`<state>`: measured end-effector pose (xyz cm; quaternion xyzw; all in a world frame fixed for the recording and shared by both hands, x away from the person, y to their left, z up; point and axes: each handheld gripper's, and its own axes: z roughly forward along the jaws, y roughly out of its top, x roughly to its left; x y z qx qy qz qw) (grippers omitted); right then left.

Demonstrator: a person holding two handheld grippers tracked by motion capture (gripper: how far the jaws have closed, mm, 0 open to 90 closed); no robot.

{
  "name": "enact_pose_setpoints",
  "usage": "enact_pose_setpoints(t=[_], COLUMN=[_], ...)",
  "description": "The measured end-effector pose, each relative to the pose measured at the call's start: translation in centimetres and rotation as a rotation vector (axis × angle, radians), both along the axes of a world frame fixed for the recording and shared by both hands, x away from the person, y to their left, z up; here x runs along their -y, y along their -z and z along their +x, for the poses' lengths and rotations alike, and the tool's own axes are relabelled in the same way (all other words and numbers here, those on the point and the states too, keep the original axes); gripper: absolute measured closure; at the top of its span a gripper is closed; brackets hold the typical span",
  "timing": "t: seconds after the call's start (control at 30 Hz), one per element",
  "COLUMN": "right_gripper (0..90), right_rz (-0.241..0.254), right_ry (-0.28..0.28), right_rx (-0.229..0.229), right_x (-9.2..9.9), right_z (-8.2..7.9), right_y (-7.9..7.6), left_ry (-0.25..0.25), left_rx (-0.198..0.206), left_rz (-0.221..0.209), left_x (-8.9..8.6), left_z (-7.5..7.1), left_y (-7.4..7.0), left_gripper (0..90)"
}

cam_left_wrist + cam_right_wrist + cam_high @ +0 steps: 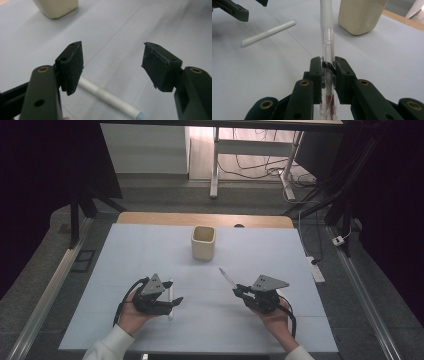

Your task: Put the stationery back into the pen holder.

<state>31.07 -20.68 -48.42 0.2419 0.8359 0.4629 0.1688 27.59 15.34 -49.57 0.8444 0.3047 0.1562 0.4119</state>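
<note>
Right tool [328, 62] is clamped on a clear-barrelled pen [327, 30], white toward its far end, which sticks out ahead of the jaws toward the cream cup [203, 242]; in the high view that tool [239, 291] sits right of centre on the worktop [150, 250], with the cup well beyond it; left tool [112, 65] has its jaws apart and gripping nothing, poised just above a white pen [107, 98] lying flat on the worktop; in the high view this pen [170, 287] lies just beside the left tool [175, 302].
</note>
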Motion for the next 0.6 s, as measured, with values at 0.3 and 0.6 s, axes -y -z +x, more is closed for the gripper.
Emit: enact_pose_setpoints(t=[0.3,0.6], right_gripper=[76.5,76.6], right_rz=[0.068,0.086], right_ry=[0.011,0.016], right_rx=[-0.018,-0.023], right_x=[0.4,0.3], right_z=[0.3,0.5], right_y=[-0.1,0.0], left_ry=[-0.014,-0.029], left_rx=[-0.006,-0.012], left_rz=[0.003,0.001], left_x=[-0.7,-1.5], left_z=[0.0,-0.1], left_y=[0.1,0.3], left_gripper=[33.0,33.0])
